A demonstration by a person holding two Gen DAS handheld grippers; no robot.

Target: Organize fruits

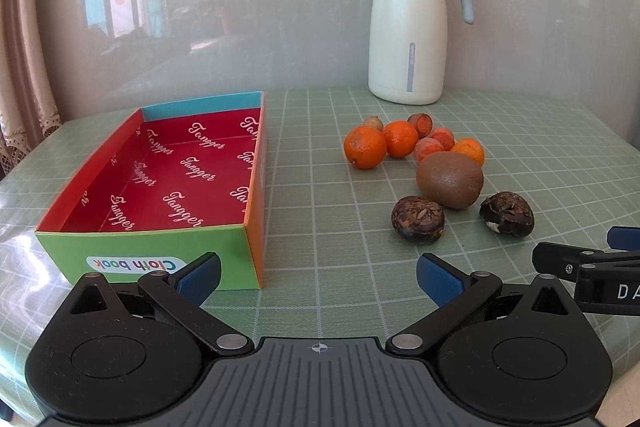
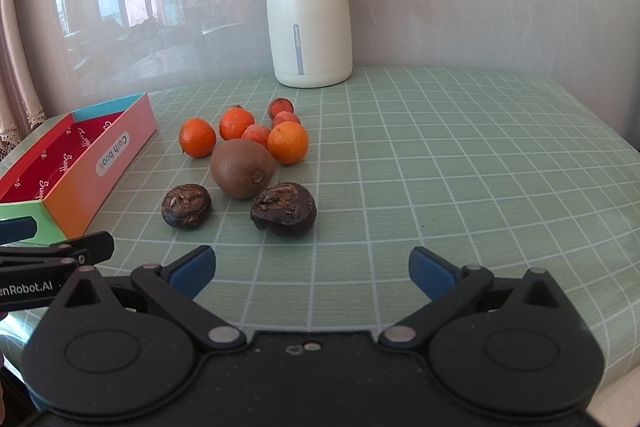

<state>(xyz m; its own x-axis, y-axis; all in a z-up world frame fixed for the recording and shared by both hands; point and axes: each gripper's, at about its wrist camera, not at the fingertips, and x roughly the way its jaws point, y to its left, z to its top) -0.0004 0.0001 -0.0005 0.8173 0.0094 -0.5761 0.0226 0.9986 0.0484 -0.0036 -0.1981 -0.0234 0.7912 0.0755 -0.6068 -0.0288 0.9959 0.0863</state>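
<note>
both tools, left [image 1: 318,277] and right [image 2: 312,269], gape empty; we should straddle the near dark fruit [image 2: 284,209], then carry it left into the box [image 1: 152,241].

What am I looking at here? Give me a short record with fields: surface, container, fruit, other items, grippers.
surface: green grid-patterned table cover
container: open colourful box, nothing inside, left of the fruit
fruit: brown kiwi, three oranges such as one, two dark round fruits, several small reddish ones
other items: cream jug behind the fruit
grippers: left hand-held gripper open; right hand-held gripper open; both hold nothing
</note>
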